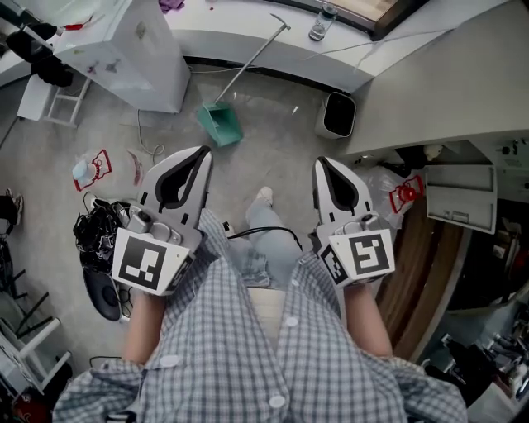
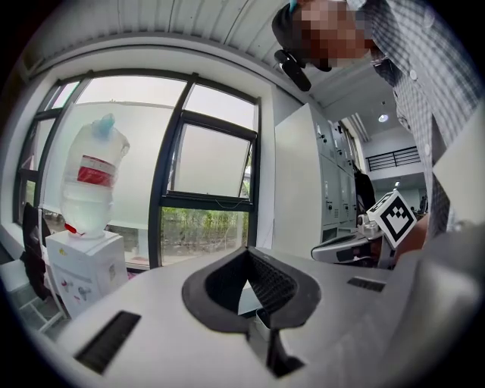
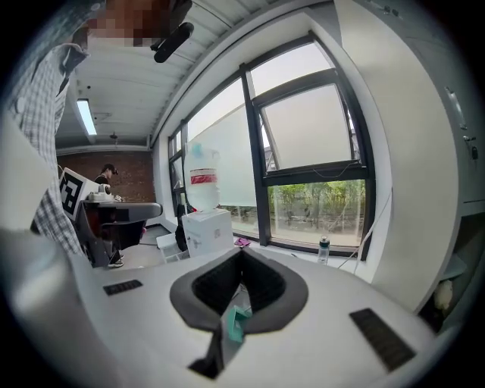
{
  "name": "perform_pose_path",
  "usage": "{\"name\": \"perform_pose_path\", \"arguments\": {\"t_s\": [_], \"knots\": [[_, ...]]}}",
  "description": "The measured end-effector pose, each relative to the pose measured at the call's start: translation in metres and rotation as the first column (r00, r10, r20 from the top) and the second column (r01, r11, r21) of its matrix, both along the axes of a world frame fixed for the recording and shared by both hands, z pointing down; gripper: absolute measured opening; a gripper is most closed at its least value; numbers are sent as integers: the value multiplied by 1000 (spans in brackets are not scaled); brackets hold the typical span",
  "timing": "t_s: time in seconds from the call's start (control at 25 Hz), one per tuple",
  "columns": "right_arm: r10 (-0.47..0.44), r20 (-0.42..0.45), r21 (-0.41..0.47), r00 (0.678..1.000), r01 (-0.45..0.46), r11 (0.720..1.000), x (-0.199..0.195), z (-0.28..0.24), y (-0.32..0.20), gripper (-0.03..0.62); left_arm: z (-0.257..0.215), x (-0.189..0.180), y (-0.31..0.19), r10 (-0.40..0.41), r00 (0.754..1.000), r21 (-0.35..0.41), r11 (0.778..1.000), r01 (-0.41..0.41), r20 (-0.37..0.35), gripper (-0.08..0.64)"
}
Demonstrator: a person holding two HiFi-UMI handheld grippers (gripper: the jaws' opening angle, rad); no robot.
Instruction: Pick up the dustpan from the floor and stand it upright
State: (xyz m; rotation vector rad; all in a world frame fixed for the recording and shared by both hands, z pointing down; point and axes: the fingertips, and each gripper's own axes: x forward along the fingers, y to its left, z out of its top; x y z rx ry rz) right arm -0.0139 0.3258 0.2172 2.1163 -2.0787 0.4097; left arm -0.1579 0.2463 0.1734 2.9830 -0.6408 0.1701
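A teal dustpan [image 1: 220,124] lies on the grey floor ahead of me, and its long grey handle [image 1: 256,51] slants up against the window ledge. Both grippers are held out in front of my body, well short of it. In the head view my left gripper [image 1: 202,154] points toward the pan from the lower left, with its jaws together and empty. My right gripper [image 1: 322,163] is beside it, also shut and empty. In the right gripper view a bit of the teal pan [image 3: 239,322] shows through the gap below the shut right gripper [image 3: 242,254]. The left gripper [image 2: 246,254] hides the pan in its own view.
A water dispenser [image 1: 124,41] stands left of the pan. A white bin [image 1: 337,114] stands to its right against the curved ledge, where a bottle [image 1: 321,23] sits. Tangled black cables [image 1: 99,227] and red-edged items [image 1: 97,169] lie at the left. My shoe [image 1: 263,197] is between the grippers.
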Motion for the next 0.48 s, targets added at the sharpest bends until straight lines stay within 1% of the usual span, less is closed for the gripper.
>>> {"name": "perform_pose_path", "arguments": {"t_s": [0.24, 0.36, 0.48], "knots": [[-49, -8, 11, 999, 49, 999, 42, -5, -24, 5, -9, 34, -14, -46, 999, 3, 999, 46, -3, 6], [-58, -15, 22, 998, 58, 998, 62, -8, -32, 5, -13, 49, -22, -67, 997, 6, 998, 67, -23, 6], [-53, -22, 25, 998, 54, 998, 81, -9, -34, 5, -15, 62, -28, -84, 996, 16, 996, 84, -24, 6]]}}
